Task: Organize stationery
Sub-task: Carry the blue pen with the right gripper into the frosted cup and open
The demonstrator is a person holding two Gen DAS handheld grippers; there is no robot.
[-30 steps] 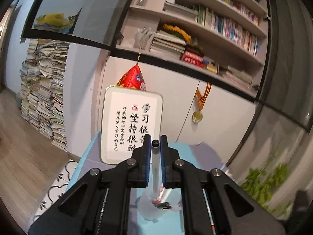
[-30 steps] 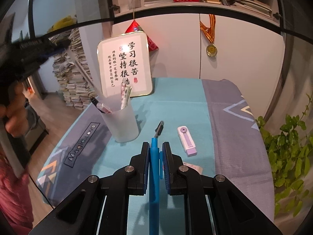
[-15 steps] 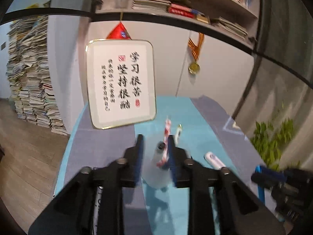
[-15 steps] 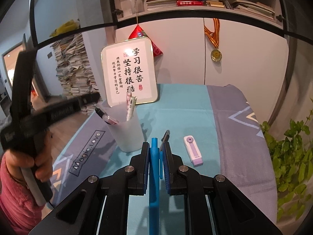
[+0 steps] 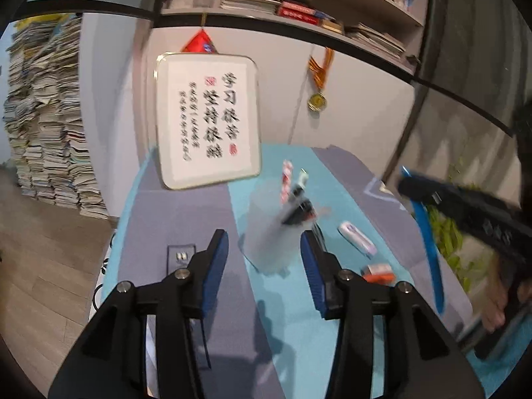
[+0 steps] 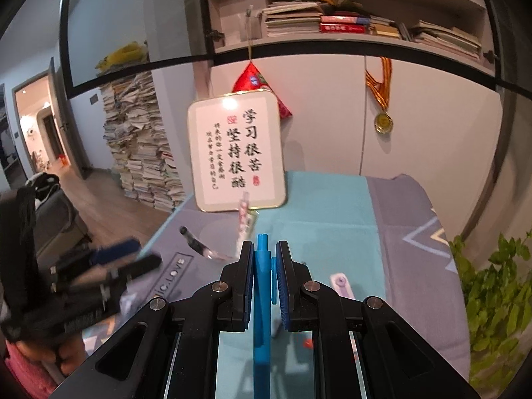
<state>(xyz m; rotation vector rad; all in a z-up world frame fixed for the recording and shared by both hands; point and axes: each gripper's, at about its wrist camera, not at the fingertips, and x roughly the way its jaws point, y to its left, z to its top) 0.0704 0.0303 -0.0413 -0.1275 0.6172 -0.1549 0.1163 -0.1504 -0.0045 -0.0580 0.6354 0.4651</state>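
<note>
Blue pen (image 6: 261, 286) is being clamped upright in the right tool (image 6: 264, 249); the left tool (image 5: 264, 249), just opening, is standing empty before the frosted cup (image 5: 271, 232).

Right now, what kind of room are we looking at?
Probably a home study: bookshelves packed with books, a tall stack of papers on the floor, and a framed calligraphy board on a cloth-covered table.

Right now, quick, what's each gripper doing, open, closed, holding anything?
Left gripper: open, jaws just been opening, nothing gripped; the pen cup stands beyond them.
Right gripper: shut on the blue pen.
</note>
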